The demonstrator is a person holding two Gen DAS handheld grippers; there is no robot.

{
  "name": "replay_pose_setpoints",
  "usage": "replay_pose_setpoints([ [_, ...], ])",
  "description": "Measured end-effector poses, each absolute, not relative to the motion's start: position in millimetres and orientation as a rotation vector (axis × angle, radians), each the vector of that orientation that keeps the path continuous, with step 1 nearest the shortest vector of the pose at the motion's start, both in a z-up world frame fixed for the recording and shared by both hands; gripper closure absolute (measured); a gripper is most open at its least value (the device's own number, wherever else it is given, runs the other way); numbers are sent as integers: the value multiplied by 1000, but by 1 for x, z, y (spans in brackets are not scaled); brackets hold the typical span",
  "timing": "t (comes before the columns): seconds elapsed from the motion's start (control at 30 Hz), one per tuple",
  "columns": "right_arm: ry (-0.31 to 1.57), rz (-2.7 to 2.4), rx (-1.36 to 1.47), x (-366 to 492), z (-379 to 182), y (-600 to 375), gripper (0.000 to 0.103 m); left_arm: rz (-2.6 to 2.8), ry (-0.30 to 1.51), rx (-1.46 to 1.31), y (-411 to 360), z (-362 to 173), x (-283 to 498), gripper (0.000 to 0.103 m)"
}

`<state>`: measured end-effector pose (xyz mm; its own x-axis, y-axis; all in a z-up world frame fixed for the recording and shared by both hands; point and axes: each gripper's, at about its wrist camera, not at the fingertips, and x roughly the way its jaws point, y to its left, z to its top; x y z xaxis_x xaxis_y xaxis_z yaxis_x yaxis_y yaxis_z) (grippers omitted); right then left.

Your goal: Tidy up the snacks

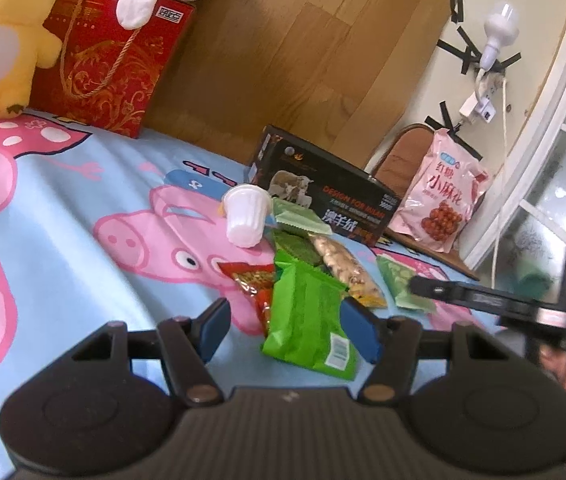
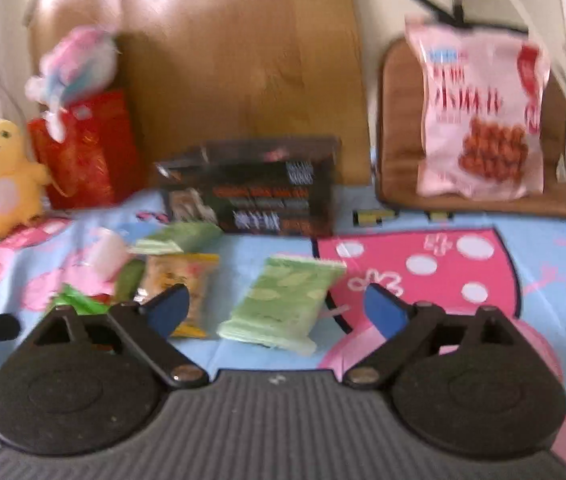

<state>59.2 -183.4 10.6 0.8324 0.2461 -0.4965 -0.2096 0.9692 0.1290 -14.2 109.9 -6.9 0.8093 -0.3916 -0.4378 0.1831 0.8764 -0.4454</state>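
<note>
Nearest the left wrist camera, the left gripper (image 1: 283, 328) stands wide open with a bright green packet (image 1: 309, 320) between its blue pads, one pad seeming to touch the packet's edge while the other is clear of it; nothing is gripped yet. The packet lies on the cartoon bedsheet (image 1: 63, 208) at the near end of a small heap: a red packet (image 1: 251, 280) just beside it, a nut packet (image 1: 347, 264) and a white cup (image 1: 245, 216) farther on, with a black box (image 1: 323, 196) behind them.

The right gripper (image 2: 277, 312) is also spread wide and empty, hovering over a pale green packet (image 2: 283, 300) that lies flat between its fingers, apart from the heap. A pink bag (image 2: 479, 116) leans against a brown cushion (image 2: 395, 120) well behind.

The likely trouble is the crowding: closing the left fingers could pinch the red packet along with the green one, or the slick wrapper could buckle and slide out. The soft sheet may give under a downward push, so the right fingers could snag fabric instead of the flat packet's edges.
</note>
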Motion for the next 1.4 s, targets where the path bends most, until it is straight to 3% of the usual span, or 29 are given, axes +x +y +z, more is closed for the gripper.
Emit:
replay_pose_setpoints([
  [0.13,635,214,53,90,-10,-172,9,-294,558,-395,109,-8,-14,42],
  [0.17,648,222,40,92,-13,-172,18,-292,557,-393,109,-8,-14,42],
  [0.2,639,236,17,90,-13,-170,38,-290,554,-392,109,-8,-14,42],
  [0.27,643,303,-62,81,-9,-168,43,-297,550,-389,109,-7,-14,42],
  [0.43,637,696,-188,35,-5,-183,40,-318,556,-376,107,-7,-13,41],
  [0.57,552,594,-305,12,-10,-196,19,-317,556,-367,106,-8,-13,41],
  [0.8,523,492,175,9,-5,-254,19,-317,571,-372,106,-8,-10,41],
  [1.2,577,377,365,25,-13,-266,21,-336,548,-389,110,-8,-12,41],
  [1.4,579,381,332,26,-12,-262,21,-340,524,-392,111,-7,-16,41],
])
